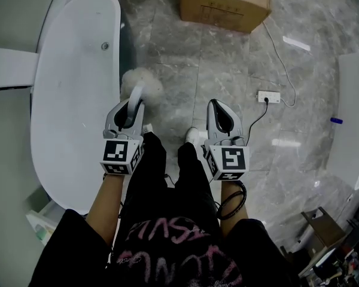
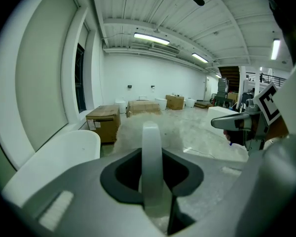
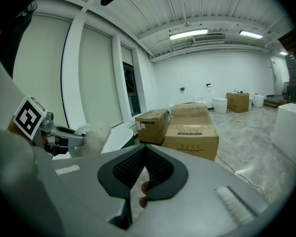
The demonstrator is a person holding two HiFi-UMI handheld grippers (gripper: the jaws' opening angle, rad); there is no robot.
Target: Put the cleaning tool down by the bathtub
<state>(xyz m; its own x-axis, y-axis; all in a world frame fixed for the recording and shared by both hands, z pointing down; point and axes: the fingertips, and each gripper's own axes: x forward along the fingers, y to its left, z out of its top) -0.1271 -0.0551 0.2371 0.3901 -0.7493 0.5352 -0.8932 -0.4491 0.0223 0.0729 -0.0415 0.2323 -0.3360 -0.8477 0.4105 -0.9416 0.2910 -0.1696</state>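
The cleaning tool is a duster with a fluffy white head [image 1: 142, 82] and a pale plastic handle [image 1: 134, 99]. My left gripper [image 1: 130, 105] is shut on that handle, holding it above the grey floor just right of the white bathtub [image 1: 78, 88]. In the left gripper view the handle [image 2: 152, 167] stands between the jaws, with the fluffy head [image 2: 130, 128] beyond and the bathtub [image 2: 56, 154] to the left. My right gripper [image 1: 221, 111] hangs shut with nothing in it, over the floor to the right. The right gripper view shows the duster head [image 3: 95, 135] at left.
Cardboard boxes [image 1: 225, 5] stand on the marble floor ahead. A white power strip [image 1: 268, 97] with its cable lies to the right. A white counter [image 1: 354, 118] with a blue pen [image 1: 336, 121] is at far right. The person's white shoe [image 1: 193, 136] is below.
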